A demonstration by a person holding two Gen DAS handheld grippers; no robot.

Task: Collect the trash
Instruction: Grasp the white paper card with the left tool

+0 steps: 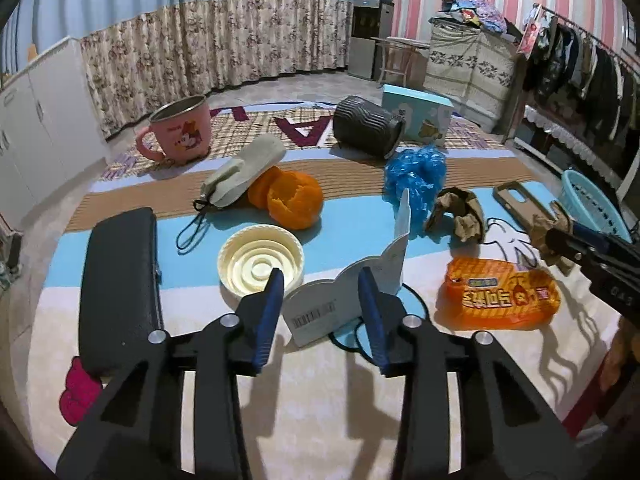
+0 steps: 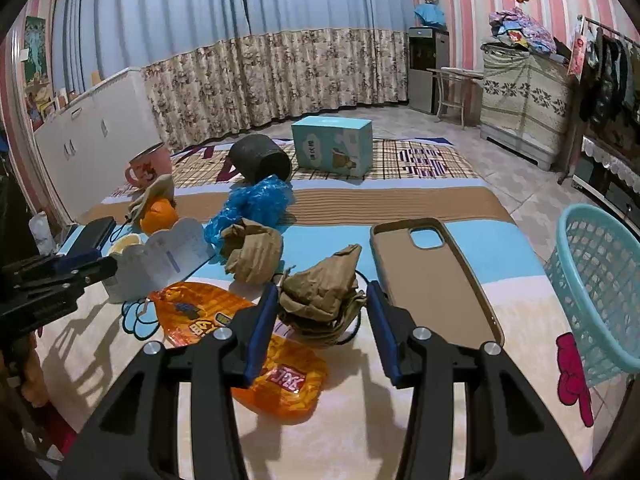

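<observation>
My left gripper (image 1: 320, 278) is open, its fingers either side of a folded white paper tag (image 1: 344, 296) standing on the mat. My right gripper (image 2: 322, 292) is open around a crumpled brown paper wad (image 2: 320, 284); it is also seen in the left wrist view (image 1: 546, 234). An orange snack wrapper (image 1: 500, 294) lies right of the tag, partly under the right gripper (image 2: 280, 380). A second brown paper wad (image 2: 254, 252), a blue plastic bag (image 2: 256, 204) and orange peel (image 1: 292, 198) lie further back. A light blue basket (image 2: 600, 288) stands at the right.
A black case (image 1: 120, 288), a cream lid (image 1: 260, 264), a grey pouch (image 1: 244, 176), a pink mug (image 1: 180, 132), a tipped black cup (image 1: 366, 126), a blue box (image 2: 332, 152) and a tan phone case (image 2: 432, 276) are on the mat.
</observation>
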